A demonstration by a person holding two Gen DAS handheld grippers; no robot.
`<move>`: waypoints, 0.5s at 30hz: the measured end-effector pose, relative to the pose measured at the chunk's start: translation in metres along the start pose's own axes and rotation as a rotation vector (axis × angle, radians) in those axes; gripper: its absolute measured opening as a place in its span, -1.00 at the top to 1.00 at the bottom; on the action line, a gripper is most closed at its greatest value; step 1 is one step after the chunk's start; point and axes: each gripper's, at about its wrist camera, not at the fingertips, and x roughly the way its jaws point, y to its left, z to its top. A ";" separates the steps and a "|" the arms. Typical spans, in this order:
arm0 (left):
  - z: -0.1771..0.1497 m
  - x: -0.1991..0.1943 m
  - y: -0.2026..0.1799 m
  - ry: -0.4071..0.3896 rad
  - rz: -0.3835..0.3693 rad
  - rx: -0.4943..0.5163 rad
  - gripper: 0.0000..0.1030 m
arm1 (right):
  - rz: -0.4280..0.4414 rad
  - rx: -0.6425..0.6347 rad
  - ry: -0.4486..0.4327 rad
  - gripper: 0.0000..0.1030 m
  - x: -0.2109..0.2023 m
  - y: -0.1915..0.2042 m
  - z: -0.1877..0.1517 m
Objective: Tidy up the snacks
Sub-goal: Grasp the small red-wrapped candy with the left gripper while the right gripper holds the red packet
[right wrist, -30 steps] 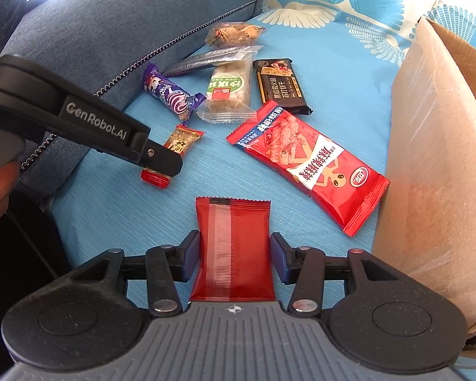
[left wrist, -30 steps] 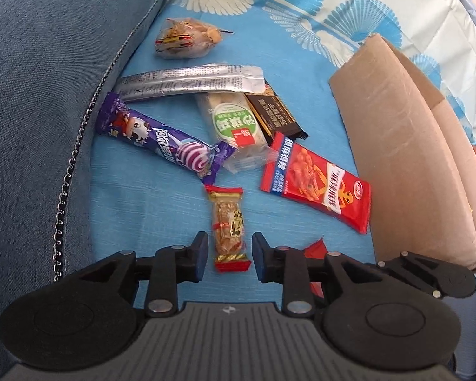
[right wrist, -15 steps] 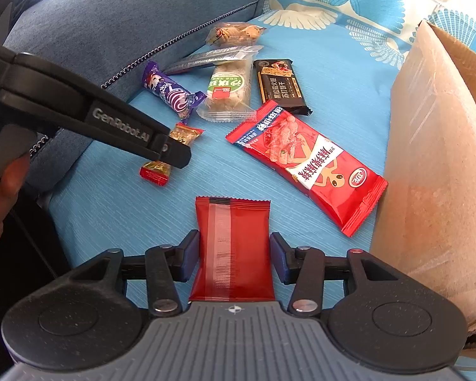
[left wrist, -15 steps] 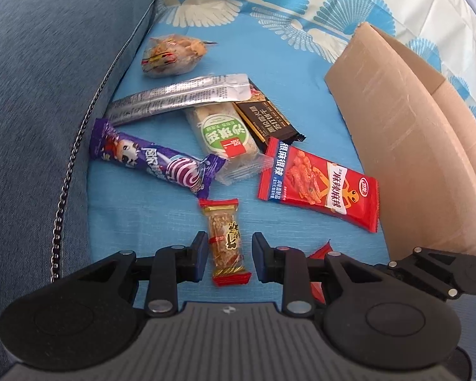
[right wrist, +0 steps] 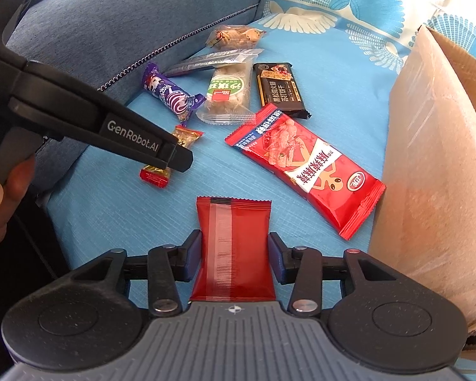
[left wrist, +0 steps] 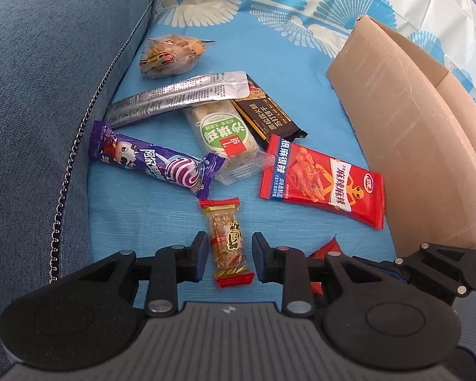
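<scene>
Red packet point(right wrist: 234, 250) pinched by closing right gripper point(right wrist: 234, 250) | left gripper point(left wrist: 228, 255) spread around peanut bar point(left wrist: 227, 241) | left view hides packet

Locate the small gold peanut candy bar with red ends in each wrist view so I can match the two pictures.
Left wrist: the peanut candy bar lies low centre, between the left gripper fingers.
Right wrist: same bar sits left of centre, partly hidden by the left gripper's black finger.
Shared landmark: the big red spicy snack packet beside the cardboard box.
</scene>
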 end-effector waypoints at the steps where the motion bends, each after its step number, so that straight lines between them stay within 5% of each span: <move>1: 0.000 0.000 -0.001 0.000 0.002 0.003 0.37 | 0.000 0.000 0.000 0.11 0.000 0.000 0.000; 15: -0.001 -0.003 -0.001 -0.023 -0.013 -0.007 0.62 | -0.007 0.014 -0.020 0.14 -0.004 -0.004 0.001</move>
